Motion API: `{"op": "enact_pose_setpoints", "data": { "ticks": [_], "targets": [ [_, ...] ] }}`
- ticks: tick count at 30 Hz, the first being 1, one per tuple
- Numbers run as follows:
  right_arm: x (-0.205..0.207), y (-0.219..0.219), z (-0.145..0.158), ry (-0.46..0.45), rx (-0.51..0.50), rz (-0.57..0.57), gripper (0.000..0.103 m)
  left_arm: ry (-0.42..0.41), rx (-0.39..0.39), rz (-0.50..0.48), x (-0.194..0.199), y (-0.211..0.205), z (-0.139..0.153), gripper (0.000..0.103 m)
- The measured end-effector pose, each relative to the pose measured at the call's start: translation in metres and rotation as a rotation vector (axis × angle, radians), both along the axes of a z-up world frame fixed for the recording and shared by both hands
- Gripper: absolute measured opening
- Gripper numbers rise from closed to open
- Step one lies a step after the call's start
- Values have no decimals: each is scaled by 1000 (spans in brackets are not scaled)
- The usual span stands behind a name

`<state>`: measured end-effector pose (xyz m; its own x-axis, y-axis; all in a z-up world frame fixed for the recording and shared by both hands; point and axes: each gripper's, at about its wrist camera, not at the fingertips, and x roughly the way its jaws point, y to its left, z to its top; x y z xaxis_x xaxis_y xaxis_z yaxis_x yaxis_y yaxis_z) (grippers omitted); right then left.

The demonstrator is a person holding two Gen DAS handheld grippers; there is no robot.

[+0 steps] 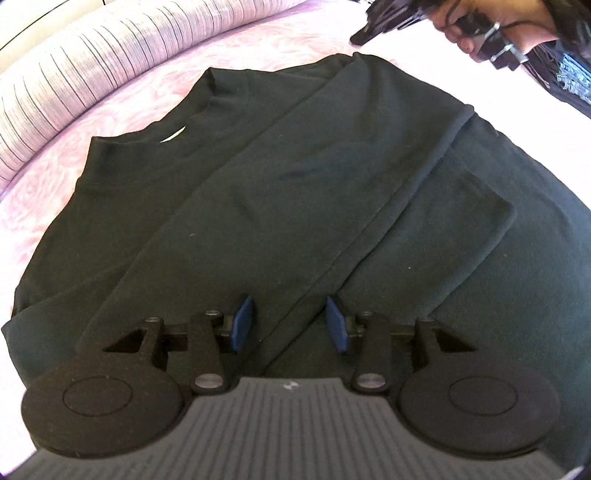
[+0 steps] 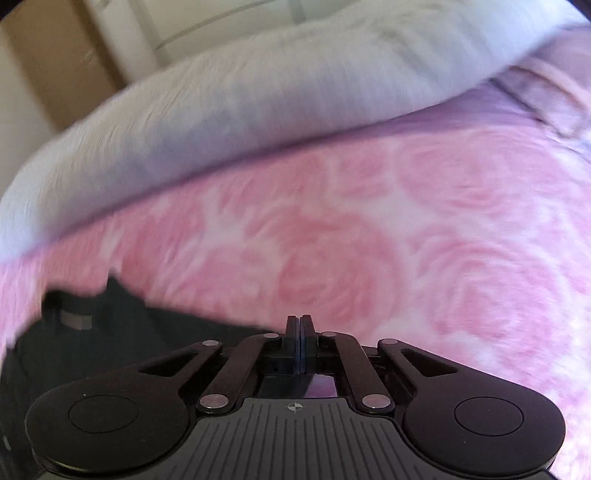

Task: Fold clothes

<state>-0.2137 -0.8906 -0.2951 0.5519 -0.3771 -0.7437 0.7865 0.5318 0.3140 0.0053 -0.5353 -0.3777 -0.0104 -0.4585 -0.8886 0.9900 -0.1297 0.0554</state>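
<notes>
A black T-shirt [image 1: 295, 166] lies flat on the pink rose-patterned bedspread [image 1: 48, 177], collar toward the far left. One side is folded over the middle, with a sleeve lying on top at the right. My left gripper [image 1: 290, 326] hovers over the near part of the shirt, its blue pads [image 1: 242, 325] apart and the fold's edge showing below between them. A hand [image 1: 461, 33] holds my right gripper [image 1: 360, 36] beyond the shirt's far right corner. In the right wrist view that gripper [image 2: 300, 321] is shut, nothing between its pads, over the bedspread [image 2: 369, 240] beside the shirt's edge [image 2: 110, 332].
A striped bolster [image 1: 92, 62] runs along the far left of the bed. A pale grey pillow or blanket [image 2: 221, 110] lies beyond the right gripper, with a brown box [image 2: 62, 66] and wall behind. The person's dark sleeve [image 1: 565, 66] is at the top right.
</notes>
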Motion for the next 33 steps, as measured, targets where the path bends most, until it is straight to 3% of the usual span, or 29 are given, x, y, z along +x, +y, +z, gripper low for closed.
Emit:
{"op": "enact_pose_setpoints", "data": {
  "ticks": [4, 9, 12, 15, 20, 27, 33],
  "targets": [
    [-37, 48, 19, -25, -32, 13, 7, -5, 22, -6, 1, -2, -3, 40],
    [-69, 134, -13, 111, 73, 121, 8, 9, 38, 0, 4, 1, 1, 41],
    [-93, 168, -15, 142, 57, 91, 9, -18, 64, 20, 10, 7, 8, 41],
    [-107, 184, -8, 149, 120, 26, 14, -42, 105, 101, 26, 28, 9, 42],
    [-108, 216, 1, 246, 183, 80, 54, 1, 167, 275, 51, 63, 12, 46],
    [-126, 246, 13, 335, 312, 116, 57, 5, 200, 420, 36, 123, 41, 44],
    [-138, 268, 31, 361, 340, 224, 58, 3, 199, 524, 1, 192, 74, 45]
  ]
}}
